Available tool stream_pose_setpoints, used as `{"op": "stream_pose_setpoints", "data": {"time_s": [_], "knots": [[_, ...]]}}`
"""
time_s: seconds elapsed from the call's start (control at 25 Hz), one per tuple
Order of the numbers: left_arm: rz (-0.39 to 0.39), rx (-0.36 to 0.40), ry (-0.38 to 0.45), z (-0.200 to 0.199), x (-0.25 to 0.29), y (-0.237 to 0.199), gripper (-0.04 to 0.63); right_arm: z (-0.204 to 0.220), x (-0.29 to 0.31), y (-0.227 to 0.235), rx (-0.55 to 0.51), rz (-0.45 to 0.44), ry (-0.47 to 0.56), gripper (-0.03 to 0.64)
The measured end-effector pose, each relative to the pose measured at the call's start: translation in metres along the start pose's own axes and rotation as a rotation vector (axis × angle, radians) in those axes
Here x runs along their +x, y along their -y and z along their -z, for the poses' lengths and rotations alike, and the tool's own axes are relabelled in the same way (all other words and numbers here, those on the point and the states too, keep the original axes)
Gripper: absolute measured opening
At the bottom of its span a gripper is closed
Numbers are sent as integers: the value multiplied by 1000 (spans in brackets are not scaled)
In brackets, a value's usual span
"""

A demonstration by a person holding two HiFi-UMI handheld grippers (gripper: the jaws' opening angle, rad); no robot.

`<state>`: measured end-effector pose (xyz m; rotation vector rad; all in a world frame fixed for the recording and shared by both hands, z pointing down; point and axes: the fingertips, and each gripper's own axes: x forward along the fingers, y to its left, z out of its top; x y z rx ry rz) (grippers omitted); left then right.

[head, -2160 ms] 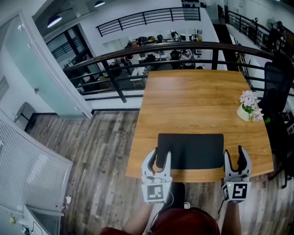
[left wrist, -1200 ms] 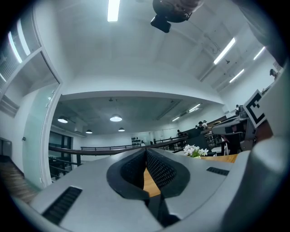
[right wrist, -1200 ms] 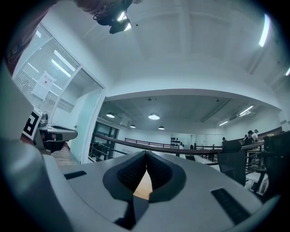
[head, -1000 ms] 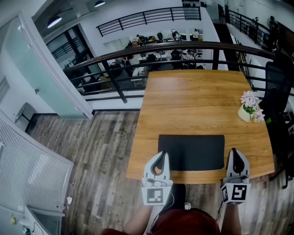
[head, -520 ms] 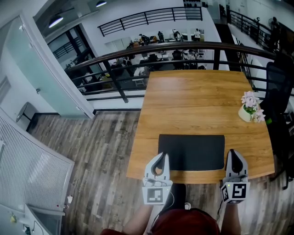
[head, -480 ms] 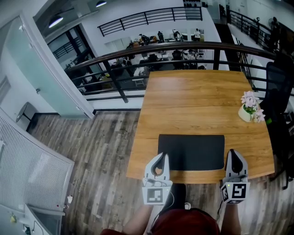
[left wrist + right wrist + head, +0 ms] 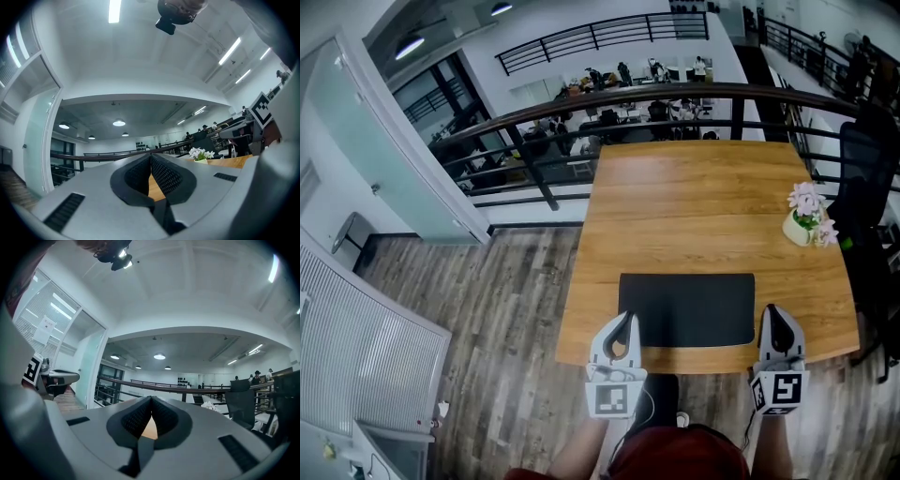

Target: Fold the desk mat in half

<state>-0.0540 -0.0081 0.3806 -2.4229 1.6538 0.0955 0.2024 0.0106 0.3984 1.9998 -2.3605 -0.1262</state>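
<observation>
Grey wood-plank floor (image 7: 487, 309) fills the left side of the head view, with a frosted glass partition (image 7: 375, 141) in the upper left. A dark curved railing (image 7: 609, 98) crosses the top of the frame.

Right of the floor stands a bare wooden table (image 7: 694, 206), which takes up the centre of the frame. At its lower left edge, the left gripper (image 7: 627, 317) points up the frame, its tip over the lower left corner of the desk mat (image 7: 686, 309). In the left gripper view this claw (image 7: 150, 157) is pressed together at the tips. Only a sliver of table wood shows in the gap behind them, and no mat can be seen between them.

The desk mat is a black rectangle lying flat and unfolded, low in the centre of the frame near the table's bottom edge.

Just right of the mat's right edge, and apart from it, the right gripper (image 7: 772, 311) also points up the frame. The right gripper view shows its claw (image 7: 151, 399) pressed together on nothing.

Further right and higher, a small pot of pale pink flowers (image 7: 807, 217) stands near the table's right edge. A black office chair (image 7: 862, 178) sits beyond it at the frame's right border.
</observation>
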Motion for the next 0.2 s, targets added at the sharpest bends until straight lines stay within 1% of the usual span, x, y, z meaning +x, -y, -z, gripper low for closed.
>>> {"op": "stream_pose_setpoints", "data": {"time_s": [0.2], "knots": [[0,3,-4,-1,2,1,20,1,1,0,7,-18,-2,11]]}}
